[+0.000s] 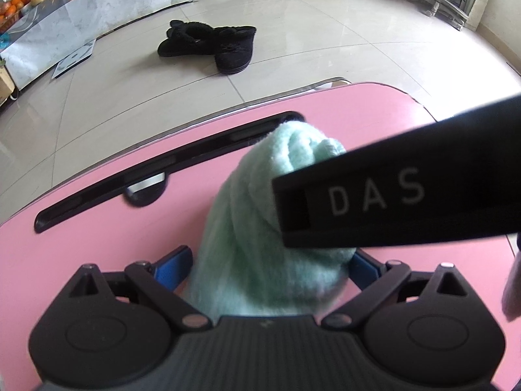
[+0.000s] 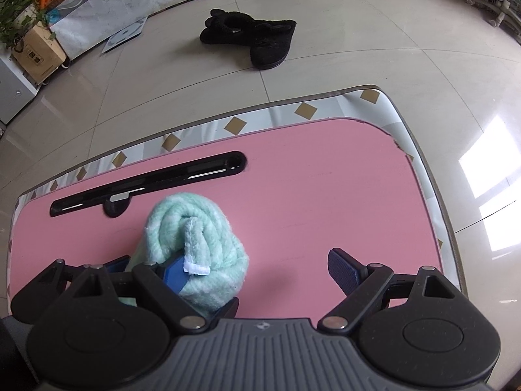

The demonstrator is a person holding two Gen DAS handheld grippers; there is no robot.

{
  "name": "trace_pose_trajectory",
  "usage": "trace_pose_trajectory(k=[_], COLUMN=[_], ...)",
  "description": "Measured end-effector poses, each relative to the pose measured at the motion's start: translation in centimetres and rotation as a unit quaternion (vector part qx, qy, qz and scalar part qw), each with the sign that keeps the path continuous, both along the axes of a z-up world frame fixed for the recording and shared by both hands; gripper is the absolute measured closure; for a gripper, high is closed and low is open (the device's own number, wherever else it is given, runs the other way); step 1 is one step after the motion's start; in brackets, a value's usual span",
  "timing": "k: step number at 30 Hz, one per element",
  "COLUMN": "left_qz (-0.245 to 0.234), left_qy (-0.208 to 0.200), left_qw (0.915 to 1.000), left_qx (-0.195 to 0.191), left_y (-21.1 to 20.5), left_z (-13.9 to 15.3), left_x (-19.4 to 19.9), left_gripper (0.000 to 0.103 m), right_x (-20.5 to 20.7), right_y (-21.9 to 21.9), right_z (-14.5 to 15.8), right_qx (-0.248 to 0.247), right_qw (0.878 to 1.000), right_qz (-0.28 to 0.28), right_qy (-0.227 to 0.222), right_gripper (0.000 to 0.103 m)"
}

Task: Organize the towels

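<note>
A mint green towel (image 1: 260, 228), rolled into a thick bundle, lies on the pink table top (image 1: 97, 244). My left gripper (image 1: 268, 265) is shut on the towel, whose bulk fills the gap between the blue pads (image 1: 172, 264). In the right wrist view the towel (image 2: 195, 238) shows its rolled end and a white tag. My right gripper (image 2: 260, 272) is open; its left pad (image 2: 176, 273) presses against the roll and its right pad (image 2: 345, 270) hangs free over bare pink. One right finger (image 1: 390, 195), marked DAS, crosses the towel's right side.
A long black slot (image 2: 146, 182) runs along the table's far side. The table sits on a mat with brown diamonds (image 2: 306, 110). Black slippers (image 2: 254, 36) lie on the tiled floor beyond. A low marble-patterned cabinet (image 1: 97, 9) and a cardboard box (image 2: 39, 52) stand far left.
</note>
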State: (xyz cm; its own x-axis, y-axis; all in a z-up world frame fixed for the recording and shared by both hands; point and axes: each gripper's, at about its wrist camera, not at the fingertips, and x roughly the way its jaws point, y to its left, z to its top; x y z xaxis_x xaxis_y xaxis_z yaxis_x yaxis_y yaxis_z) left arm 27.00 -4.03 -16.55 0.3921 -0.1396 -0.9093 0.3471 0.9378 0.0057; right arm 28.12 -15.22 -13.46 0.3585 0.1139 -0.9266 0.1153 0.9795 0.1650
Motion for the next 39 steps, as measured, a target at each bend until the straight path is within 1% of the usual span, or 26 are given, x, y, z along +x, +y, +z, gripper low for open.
trace_pose_trajectory(k=[2, 8, 12, 23, 31, 34, 39], left_qz=[0.004, 0.019, 0.027, 0.046, 0.054, 0.057, 0.063], left_qy=[0.001, 0.005, 0.007, 0.009, 0.012, 0.012, 0.014], left_qw=[1.0, 0.9998, 0.9996, 0.9989, 0.9985, 0.9983, 0.9979], left_qx=[0.0, 0.002, 0.003, 0.004, 0.004, 0.005, 0.005], left_y=[0.6, 2.5, 3.5, 5.4, 6.4, 6.7, 7.2], left_z=[0.2, 0.0, 0.3, 0.6, 1.3, 1.0, 1.1], left_x=[-0.6, 0.0, -0.5, -1.0, -2.4, -1.7, -1.8], left_gripper=[0.003, 0.003, 0.003, 0.003, 0.003, 0.003, 0.003], right_x=[0.1, 0.3, 0.4, 0.9, 1.0, 1.0, 1.0], right_y=[0.6, 2.5, 3.8, 5.7, 6.9, 7.2, 7.6], right_z=[0.0, 0.0, 0.0, -0.1, -0.2, -0.1, -0.1], right_qx=[0.002, 0.003, 0.004, 0.007, 0.01, 0.01, 0.011], right_qw=[1.0, 1.0, 1.0, 0.999, 0.999, 0.998, 0.998], right_qz=[0.005, 0.021, 0.031, 0.043, 0.052, 0.054, 0.058], right_qy=[0.001, 0.001, 0.001, 0.002, 0.002, 0.002, 0.003], right_gripper=[0.017, 0.017, 0.017, 0.017, 0.017, 0.017, 0.017])
